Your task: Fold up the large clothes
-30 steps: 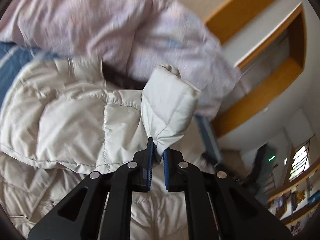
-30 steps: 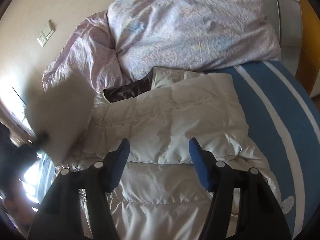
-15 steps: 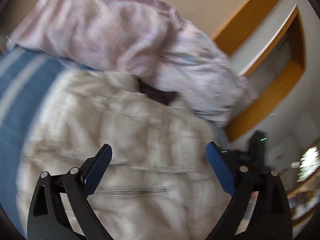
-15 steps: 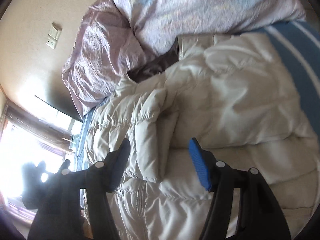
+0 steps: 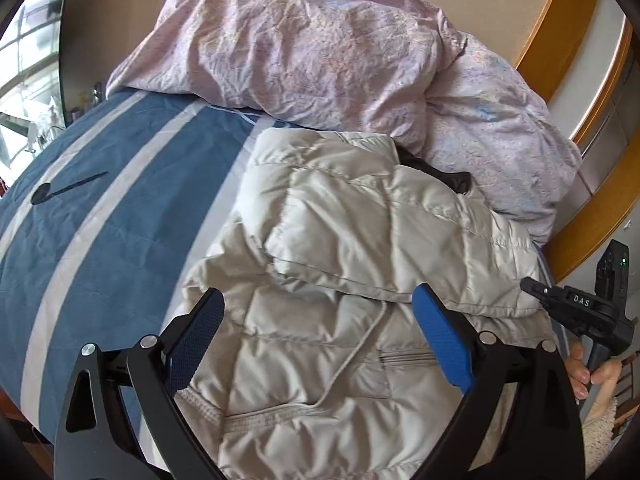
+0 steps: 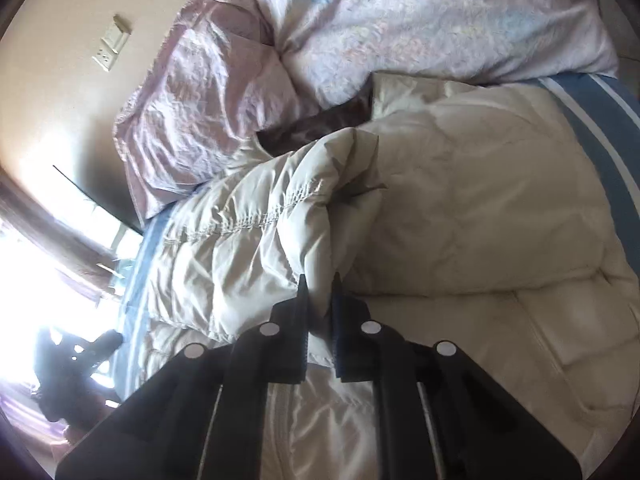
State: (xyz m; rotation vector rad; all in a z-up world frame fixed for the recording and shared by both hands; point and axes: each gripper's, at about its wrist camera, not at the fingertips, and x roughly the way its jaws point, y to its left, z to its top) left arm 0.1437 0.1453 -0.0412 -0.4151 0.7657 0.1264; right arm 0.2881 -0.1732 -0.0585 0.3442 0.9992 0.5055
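Observation:
A beige quilted puffer jacket (image 5: 340, 220) lies spread on the bed, one sleeve folded across its chest. My left gripper (image 5: 318, 296) hangs open over the lower body of the jacket, with nothing between its blue pads. In the right wrist view the same jacket (image 6: 460, 200) fills the middle, and its other sleeve (image 6: 260, 248) runs toward me. My right gripper (image 6: 319, 280) is closing tight on the end of that sleeve, the fabric pinched between the pads. The right gripper's black body (image 5: 576, 308) shows at the jacket's right edge in the left wrist view.
A crumpled pink duvet (image 5: 320, 48) is heaped at the head of the bed, touching the jacket's collar. A blue sheet with pale stripes (image 5: 100, 220) lies bare left of the jacket. A wooden frame (image 5: 560, 20) borders the right side. A hand (image 5: 588, 372) grips the right tool.
My left gripper let go of the sleeve it held, opened wide and drew back toward the hem. My right gripper moved to the other sleeve and shut on its end.

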